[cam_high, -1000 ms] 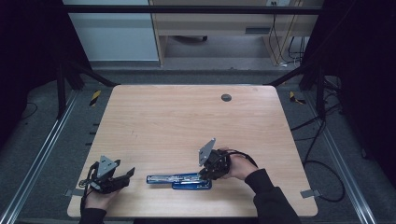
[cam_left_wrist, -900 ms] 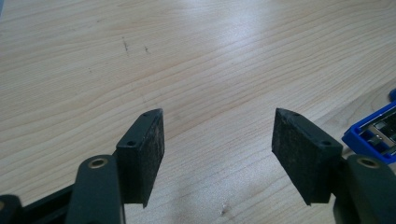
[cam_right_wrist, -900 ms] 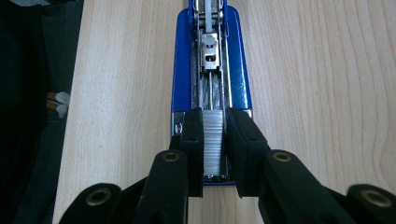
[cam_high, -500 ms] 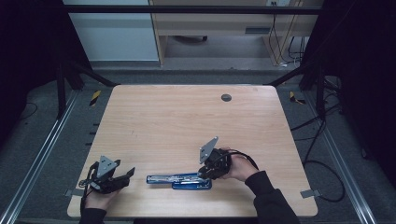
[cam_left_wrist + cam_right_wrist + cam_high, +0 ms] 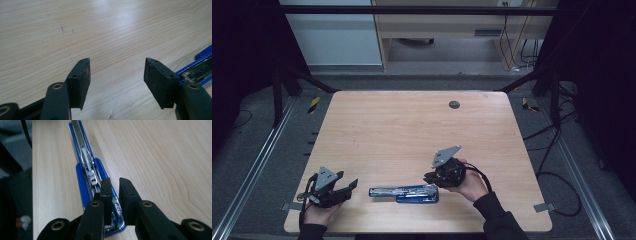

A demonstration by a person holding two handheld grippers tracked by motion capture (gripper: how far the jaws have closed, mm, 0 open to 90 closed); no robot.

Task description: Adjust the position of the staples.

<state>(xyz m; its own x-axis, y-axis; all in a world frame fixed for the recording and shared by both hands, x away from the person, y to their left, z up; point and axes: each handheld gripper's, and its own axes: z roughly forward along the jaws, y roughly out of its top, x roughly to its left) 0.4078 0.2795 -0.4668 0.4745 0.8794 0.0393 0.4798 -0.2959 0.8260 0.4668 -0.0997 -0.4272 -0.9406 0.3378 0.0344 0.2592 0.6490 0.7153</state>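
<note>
tabletop [image 5: 412, 130]: light wood, round grommet [image 5: 454, 104] far edge | floor [image 5: 562, 165]: grey carpet, cables [image 5: 557, 145] rt | bkgd: wood desk [image 5: 437, 30], pale cabinet [image 5: 332, 35] | sides dark

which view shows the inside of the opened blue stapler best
The right gripper view: the stapler runs lengthwise just beyond the jaws, its metal staple channel and pusher clearly exposed. The high view shows the whole stapler lying on the table, small and low on detail. The left gripper view catches just one end at the right edge.
</note>
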